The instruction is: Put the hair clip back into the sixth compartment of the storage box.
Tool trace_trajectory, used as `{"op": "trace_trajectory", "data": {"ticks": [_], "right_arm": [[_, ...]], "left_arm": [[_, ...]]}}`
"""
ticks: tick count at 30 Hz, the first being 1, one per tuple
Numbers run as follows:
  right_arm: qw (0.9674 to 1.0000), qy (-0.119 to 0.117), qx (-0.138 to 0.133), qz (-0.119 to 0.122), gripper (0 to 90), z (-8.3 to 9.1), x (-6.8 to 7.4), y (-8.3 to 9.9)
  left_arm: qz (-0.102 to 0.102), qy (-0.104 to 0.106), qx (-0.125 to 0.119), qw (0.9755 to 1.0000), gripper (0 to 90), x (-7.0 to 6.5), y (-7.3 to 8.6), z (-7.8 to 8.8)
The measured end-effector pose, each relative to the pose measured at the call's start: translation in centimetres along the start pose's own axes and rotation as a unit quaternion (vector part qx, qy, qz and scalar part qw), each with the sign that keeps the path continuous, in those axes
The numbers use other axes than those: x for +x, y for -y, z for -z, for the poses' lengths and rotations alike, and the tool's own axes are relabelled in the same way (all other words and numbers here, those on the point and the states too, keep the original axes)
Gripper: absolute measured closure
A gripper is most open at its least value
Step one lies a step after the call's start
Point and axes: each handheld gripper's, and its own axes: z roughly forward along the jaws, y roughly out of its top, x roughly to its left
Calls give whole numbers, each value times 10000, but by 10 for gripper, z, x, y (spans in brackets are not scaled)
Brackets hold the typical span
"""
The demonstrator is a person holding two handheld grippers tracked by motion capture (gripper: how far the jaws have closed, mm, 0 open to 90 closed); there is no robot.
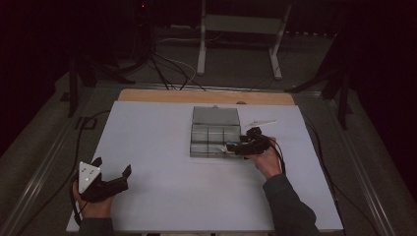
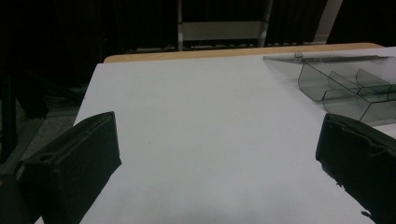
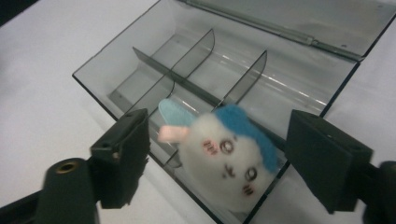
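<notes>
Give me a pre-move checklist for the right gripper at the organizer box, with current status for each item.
1. Box lid open: ok. The clear organizer box has its lid laid back flat.
2. Plush toy position: ok. It sits at the box's near corner compartment, between the jaws of the right gripper.
3. Right gripper open: ok. Gaps show on both sides of the toy.
4. Toy fully seated in the compartment: cannot tell. The image is blurred there.
5. Other compartments free: ok. Those visible look empty.
6. Left gripper out of the way: ok. It is open, on the table, apart from the box.
</notes>
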Motion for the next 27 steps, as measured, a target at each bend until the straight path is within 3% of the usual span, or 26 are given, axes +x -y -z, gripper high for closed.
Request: {"op": "trace_trajectory", "data": {"ticks": [14,20,27], "right_arm": [[9996,157,-193,-103,85,5,2,0],[9991,326,-278,-80,3,10,4,0],[9972,560,-491,-59,0,23,4,1]], "left_arm": [[37,-13,-29,10000,8,0,0,1],[32,-11,-32,10000,8,0,0,1],[30,-23,-34,10000,8,0,0,1]]}}
